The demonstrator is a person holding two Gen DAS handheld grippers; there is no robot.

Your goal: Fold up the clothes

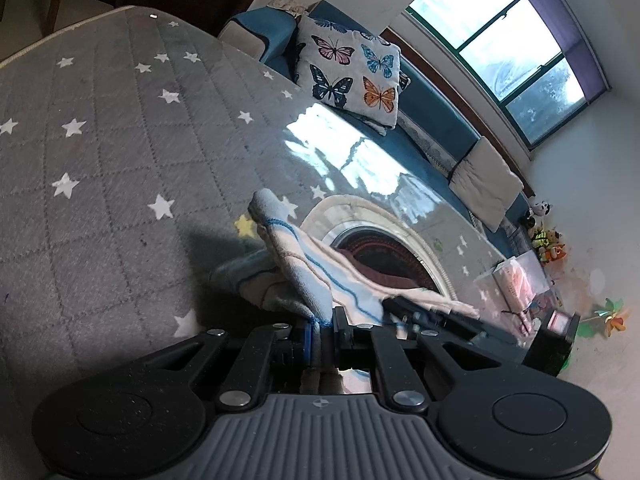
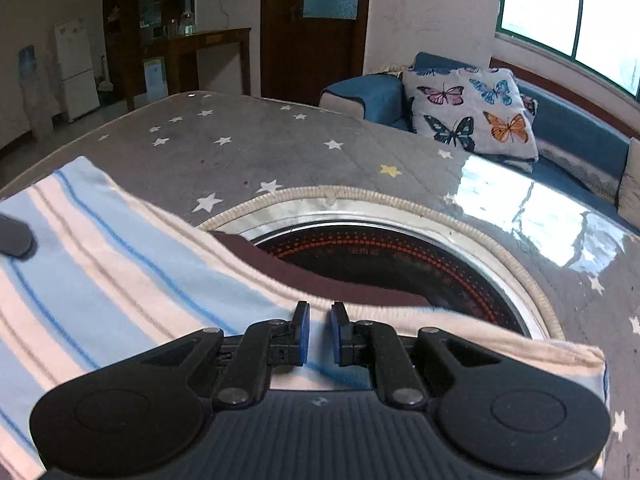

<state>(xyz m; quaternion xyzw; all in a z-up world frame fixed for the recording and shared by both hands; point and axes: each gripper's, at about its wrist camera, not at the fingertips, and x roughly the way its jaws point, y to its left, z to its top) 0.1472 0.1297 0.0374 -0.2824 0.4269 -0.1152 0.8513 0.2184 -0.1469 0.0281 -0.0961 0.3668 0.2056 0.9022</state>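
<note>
Gripping the striped cloth [image 1: 320,276] in my left gripper [image 1: 322,334], right gripper [image 2: 318,330] narrowly parted over its edge, I judged folding unfinished.

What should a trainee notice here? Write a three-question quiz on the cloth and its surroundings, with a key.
1. True or false: the left gripper is clamped on the striped cloth.
2. The cushion on the sofa is printed with: A flowers, B butterflies, C stripes.
3. What colour are most of the stars on the grey cover?

Key: 1 true; 2 B; 3 white.
</note>
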